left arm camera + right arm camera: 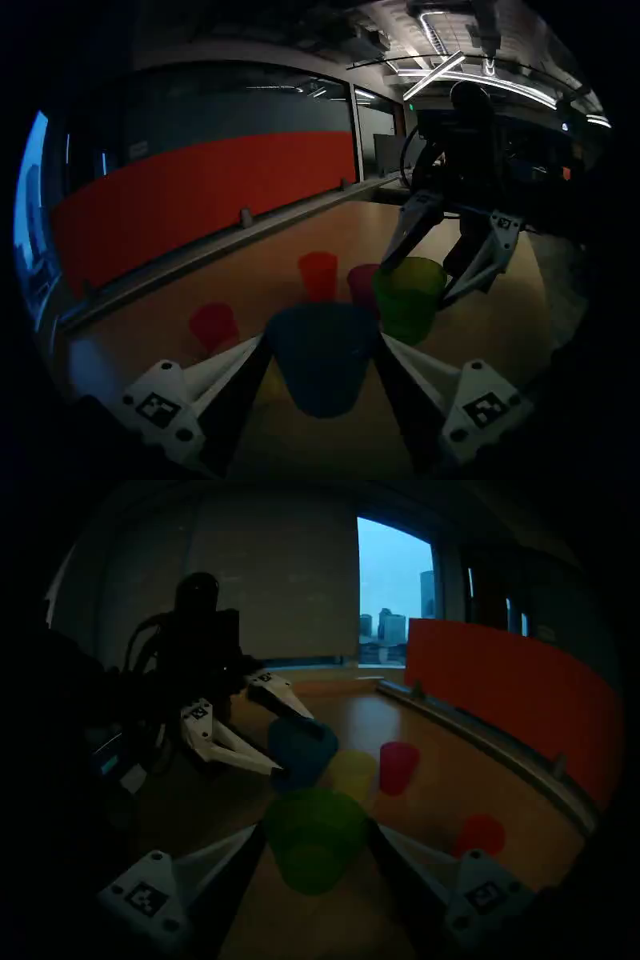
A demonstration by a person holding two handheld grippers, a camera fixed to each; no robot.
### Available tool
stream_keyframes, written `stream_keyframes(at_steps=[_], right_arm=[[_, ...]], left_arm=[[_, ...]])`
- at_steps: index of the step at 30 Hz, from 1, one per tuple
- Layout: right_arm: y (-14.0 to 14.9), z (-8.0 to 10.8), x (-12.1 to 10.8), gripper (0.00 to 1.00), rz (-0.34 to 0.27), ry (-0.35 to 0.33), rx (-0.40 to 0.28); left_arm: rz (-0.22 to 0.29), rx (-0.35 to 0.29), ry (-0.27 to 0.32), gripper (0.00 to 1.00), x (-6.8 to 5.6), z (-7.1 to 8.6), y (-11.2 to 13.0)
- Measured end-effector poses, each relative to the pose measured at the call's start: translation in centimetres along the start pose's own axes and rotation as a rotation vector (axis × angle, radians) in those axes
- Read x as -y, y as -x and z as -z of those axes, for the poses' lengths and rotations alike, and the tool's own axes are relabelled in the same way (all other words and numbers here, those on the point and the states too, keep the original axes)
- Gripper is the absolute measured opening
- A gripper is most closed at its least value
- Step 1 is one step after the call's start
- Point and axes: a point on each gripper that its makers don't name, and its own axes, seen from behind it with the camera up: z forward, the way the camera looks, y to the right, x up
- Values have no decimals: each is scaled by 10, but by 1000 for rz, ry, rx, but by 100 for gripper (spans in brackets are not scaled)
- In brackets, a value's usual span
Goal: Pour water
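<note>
- Left gripper (322, 340): its two fingers are closed against the sides of the blue cup (324, 360), one on each flank. In the left gripper view the cup sits upright between them.
- Right gripper (314, 826): its fingers clamp the green cup (314, 840) from both sides. In the left gripper view this cup is farther off, just right of the blue one.
- Water: the light is too dim to tell whether either held cup has any in it.
- Counter (264, 272): a long wooden top, carrying the loose cups.
- Red cup (318, 276): upright on the counter, just behind the blue cup.
- Dark pink cup (364, 284): beside the red cup, partly covered by the green cup.
- Second red cup (214, 326): stands apart, to the left of the left gripper's fingers.
- Yellow cup (354, 774): in the right gripper view, just beside the blue cup.
- Red panel (208, 192): runs along the counter's far edge.
- Window (396, 600): shows a grey sky and towers.
- Person (192, 640): a dark outline behind the left gripper.
- Ceiling light strips (436, 72): lit overhead.
</note>
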Motion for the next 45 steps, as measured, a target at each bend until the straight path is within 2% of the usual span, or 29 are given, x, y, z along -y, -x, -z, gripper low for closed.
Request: stream_keyframes(at_steps=[20, 45], right_arm=[[29, -11, 2, 100, 18, -27, 87], [66, -16, -10, 100, 28, -16, 178]], left_arm=[[-63, 122, 63, 87, -18, -15, 41], [-97, 194, 97, 87, -19, -26, 66]])
